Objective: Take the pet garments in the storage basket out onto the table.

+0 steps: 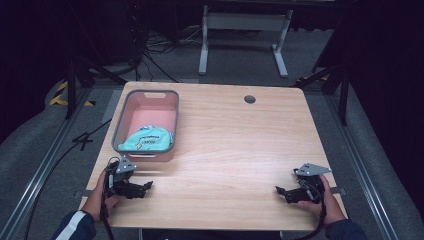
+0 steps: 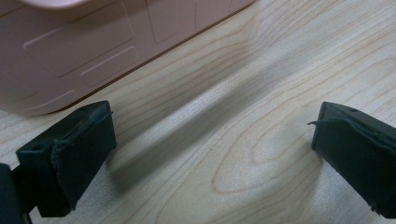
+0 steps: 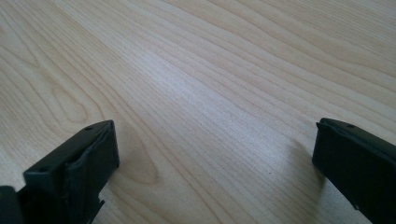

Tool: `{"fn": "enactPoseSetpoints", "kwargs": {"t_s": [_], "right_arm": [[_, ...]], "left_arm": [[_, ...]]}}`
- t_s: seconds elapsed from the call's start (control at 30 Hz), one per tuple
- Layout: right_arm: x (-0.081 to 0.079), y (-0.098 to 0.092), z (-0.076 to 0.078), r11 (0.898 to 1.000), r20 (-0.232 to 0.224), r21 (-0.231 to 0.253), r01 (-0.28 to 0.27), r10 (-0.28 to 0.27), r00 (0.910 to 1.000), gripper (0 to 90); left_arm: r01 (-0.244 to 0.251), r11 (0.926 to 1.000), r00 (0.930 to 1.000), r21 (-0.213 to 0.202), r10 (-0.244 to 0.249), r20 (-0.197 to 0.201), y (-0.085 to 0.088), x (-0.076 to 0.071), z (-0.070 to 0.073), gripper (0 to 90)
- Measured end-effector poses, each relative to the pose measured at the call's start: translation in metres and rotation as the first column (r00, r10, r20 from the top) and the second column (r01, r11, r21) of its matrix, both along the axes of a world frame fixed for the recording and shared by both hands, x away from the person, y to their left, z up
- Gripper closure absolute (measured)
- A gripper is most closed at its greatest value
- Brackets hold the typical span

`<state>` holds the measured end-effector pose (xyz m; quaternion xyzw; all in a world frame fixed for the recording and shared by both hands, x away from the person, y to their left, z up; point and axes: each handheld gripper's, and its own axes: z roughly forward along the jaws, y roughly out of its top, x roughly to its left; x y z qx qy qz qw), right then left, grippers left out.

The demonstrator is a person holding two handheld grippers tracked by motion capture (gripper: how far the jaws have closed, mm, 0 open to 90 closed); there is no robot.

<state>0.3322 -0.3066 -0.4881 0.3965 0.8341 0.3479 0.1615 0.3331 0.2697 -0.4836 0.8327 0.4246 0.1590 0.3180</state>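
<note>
**Operator:** Hand-held gripper, left [image 1: 148, 186]: I have it low over the near left corner of the surface [image 1: 235, 145], jaws spread wide with bare wood grain between them and nothing held. Its own view puts the pink basket [image 2: 79, 51] just beyond the left jaw, close but not touching.

**Observer:** And the hand-held gripper on the right [image 1: 278, 190]?

**Operator:** Likewise wide open and empty, near the right front edge, pointing inward toward the left one; the two are well apart. My left hand [image 1: 97, 197] and right hand [image 1: 327, 202] each wrap a gripper body from behind.

**Observer:** Where is the nearest object?

**Operator:** The pink basket, grey-rimmed, stands on the left half of the surface, just beyond the left gripper. A light blue cloth item [image 1: 146, 139] lies bunched in its near end, inside the walls. I cannot read its print.
</note>
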Motion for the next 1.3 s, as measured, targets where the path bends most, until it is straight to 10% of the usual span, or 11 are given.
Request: {"fn": "enactPoseSetpoints", "kwargs": {"t_s": [0.67,0.77,1.3], "right_arm": [[-0.001,0.000,0.000,1.000,0.003,0.000,0.006,-0.006,1.0000,0.7],[-0.001,0.000,0.000,1.000,0.003,0.000,0.006,-0.006,1.0000,0.7],[-0.001,0.000,0.000,1.000,0.003,0.000,0.005,-0.005,1.0000,0.7]], "left_arm": [[0.111,0.9935,0.9932,0.025,-0.110,-0.039,0.010,-0.004,0.006,4.3],[0.119,0.9916,0.9927,0.050,-0.120,0.014,0.011,-0.009,0.012,25.5],[0.084,0.9960,0.9915,0.030,-0.086,0.097,0.021,-0.017,0.039,24.7]]}}
